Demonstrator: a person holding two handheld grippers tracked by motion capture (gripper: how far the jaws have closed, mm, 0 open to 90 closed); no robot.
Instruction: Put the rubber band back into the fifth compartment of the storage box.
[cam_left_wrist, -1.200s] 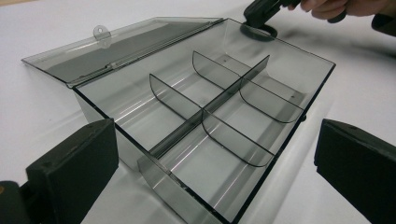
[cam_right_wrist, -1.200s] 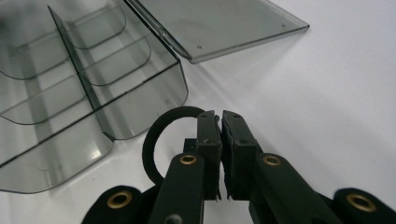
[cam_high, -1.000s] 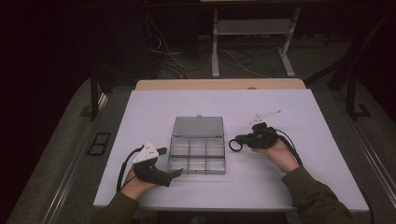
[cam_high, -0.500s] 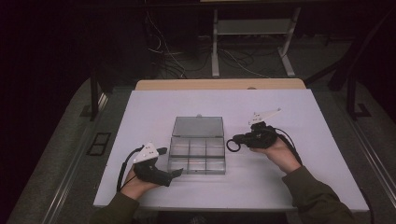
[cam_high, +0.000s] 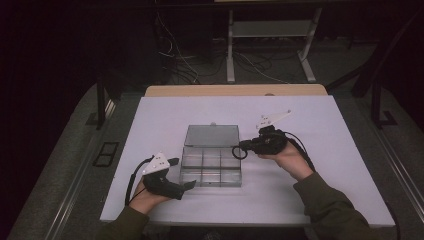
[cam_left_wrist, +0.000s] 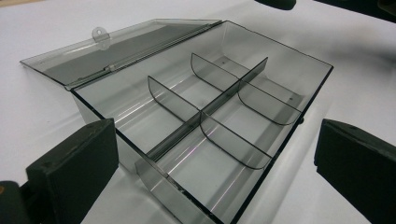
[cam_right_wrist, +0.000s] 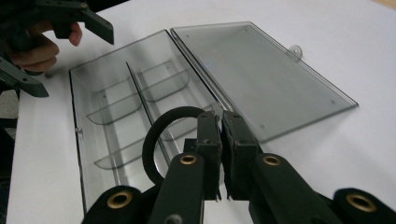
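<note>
Jaws of the left tool (cam_high: 181, 175) stand wide at the near left corner of the clear divided box (cam_high: 211, 164), open-lidded mid-counter (cam_high: 320, 200). Beyond, the right tool (cam_right_wrist: 220, 140) pinches a black ring (cam_right_wrist: 156, 135) above the box's right edge.

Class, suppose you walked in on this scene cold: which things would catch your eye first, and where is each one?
First comes the clear compartment box at the middle of the white table, its lid folded open flat behind it and its six compartments empty. Next is the black ring pinched in the right gripper, held above the box's right edge. The left gripper waits with jaws wide open at the box's near left corner.
</note>
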